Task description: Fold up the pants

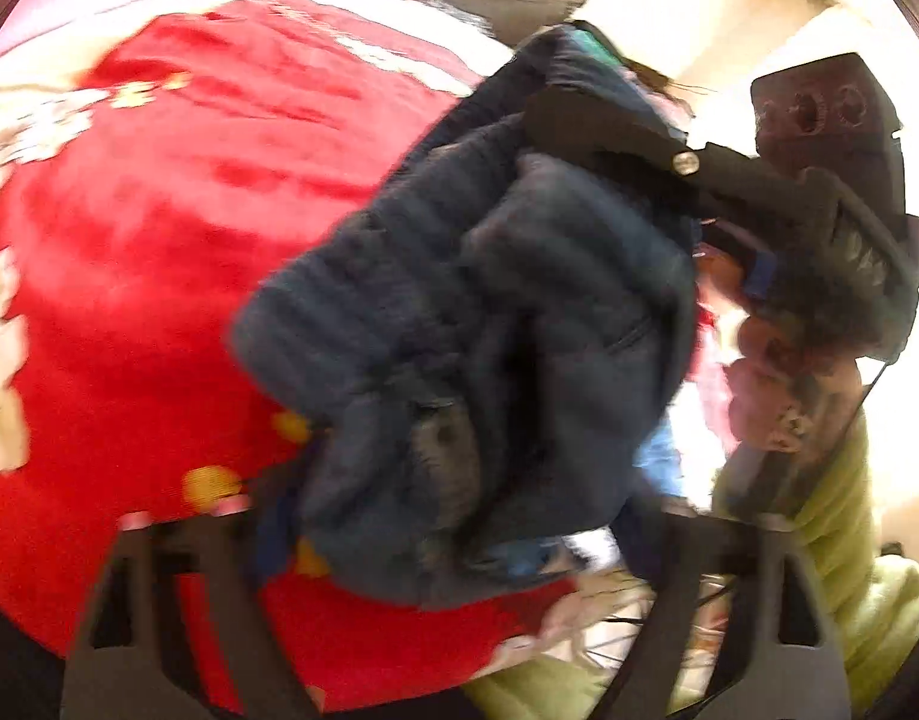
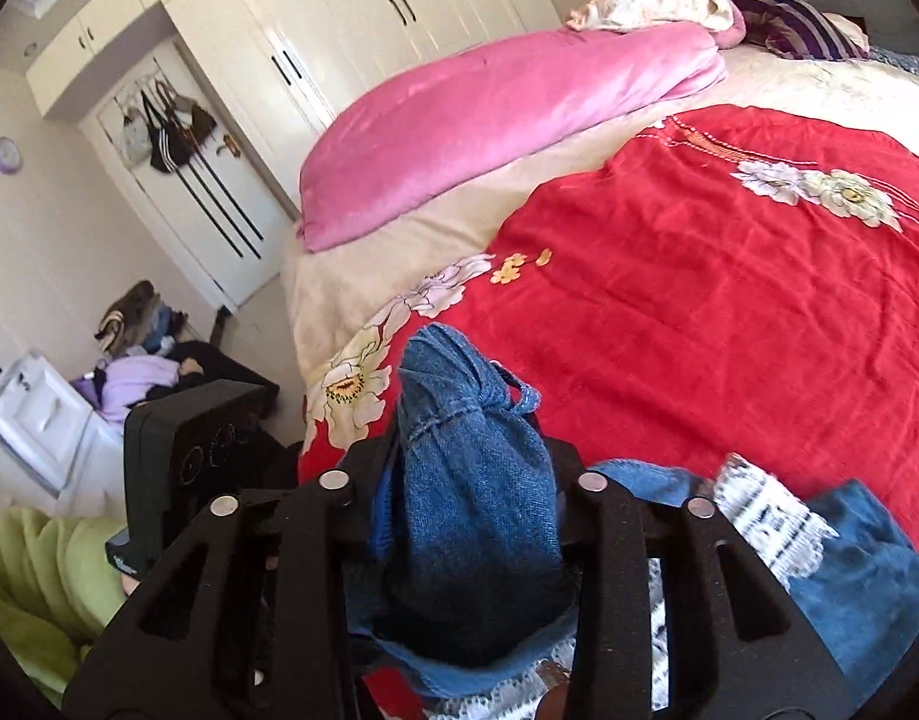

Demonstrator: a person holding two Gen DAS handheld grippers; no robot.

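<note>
The blue denim pants [image 1: 489, 330] hang bunched in the air above the bed. In the left wrist view my left gripper [image 1: 453, 516] has its fingers on either side of the bundle's lower part, and the blurred cloth fills the gap between them. My right gripper [image 1: 585, 138] grips the bundle's top edge from the upper right. In the right wrist view the right gripper [image 2: 471, 474] is shut on a thick wad of the pants [image 2: 471, 456], which stands up between its fingers. More denim [image 2: 867, 576] trails to the right. The left gripper's black housing [image 2: 183, 444] shows at the left.
A red flowered bedspread [image 2: 729, 312] covers the bed. A folded pink quilt [image 2: 489, 120] and pillows [image 2: 651, 0] lie at its far side. White lace cloth [image 2: 765, 516] lies beside the denim. A green sleeve [image 2: 33, 588] is at lower left. White wardrobes [image 2: 363, 18] stand behind.
</note>
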